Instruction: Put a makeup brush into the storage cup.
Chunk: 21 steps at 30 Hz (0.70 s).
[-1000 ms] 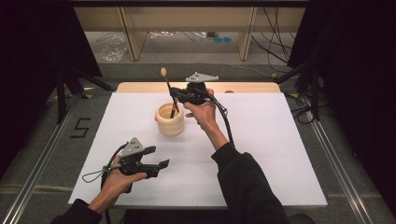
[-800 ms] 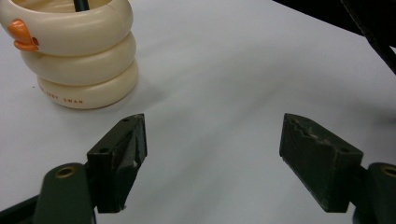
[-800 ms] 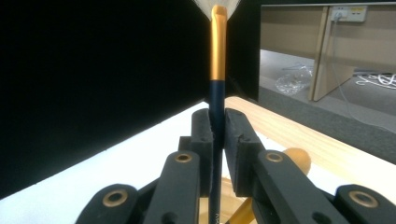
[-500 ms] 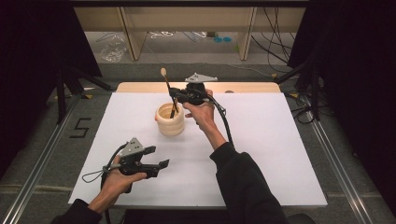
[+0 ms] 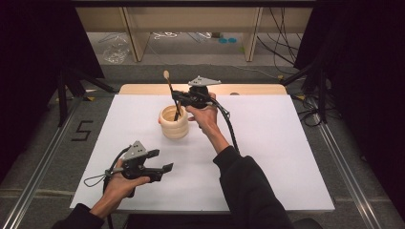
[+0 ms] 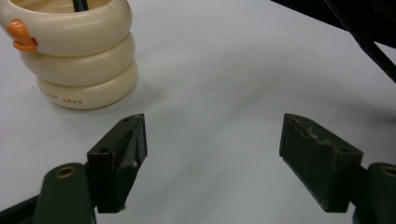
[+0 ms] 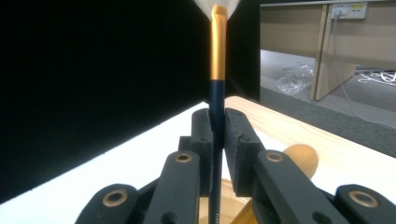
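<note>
Gripping: right gripper [image 5: 179, 98] clamps brush [image 7: 217, 70] handle, frame centre; lower end inside cream ringed holder [image 5: 174, 122]
Left gripper [image 5: 162, 161]: jaws spread wide, empty; lower left, over white table [image 5: 277, 143]

The brush [image 7: 217, 56] loses its bristle tip past the top edge, its lower handle hidden inside the cream holder [image 5: 175, 123].

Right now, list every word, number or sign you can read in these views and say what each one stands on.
"5": dark numeral on the grey floor left of the table, high view.
"...Y SWAN": small print on the bottom ring of the cream holder, left gripper view; the first word is partly blurred, perhaps "BABY".
Wall outlet label, right gripper view: too small to read.
</note>
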Motion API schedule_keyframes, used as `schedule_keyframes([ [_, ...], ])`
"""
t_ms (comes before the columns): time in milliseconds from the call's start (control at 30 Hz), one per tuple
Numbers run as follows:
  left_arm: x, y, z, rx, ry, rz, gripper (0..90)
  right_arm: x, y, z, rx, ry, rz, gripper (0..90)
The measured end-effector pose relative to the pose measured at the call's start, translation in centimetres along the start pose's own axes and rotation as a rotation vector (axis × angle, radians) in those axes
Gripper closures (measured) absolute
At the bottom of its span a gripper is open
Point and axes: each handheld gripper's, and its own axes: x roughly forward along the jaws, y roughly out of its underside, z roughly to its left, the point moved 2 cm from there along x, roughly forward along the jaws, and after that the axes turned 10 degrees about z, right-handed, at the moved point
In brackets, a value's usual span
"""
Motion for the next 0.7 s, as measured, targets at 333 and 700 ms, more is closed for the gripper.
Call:
schedule_keyframes([
  [333,0.0,0.0,0.0,-0.003,0.001,0.0,23.2,0.5,0.3,0.2,-0.001,0.003,0.006,83.3],
  [700,0.0,0.0,0.0,-0.002,0.002,0.001,23.2,1.1,0.8,0.4,-0.008,0.003,0.024,83.3],
])
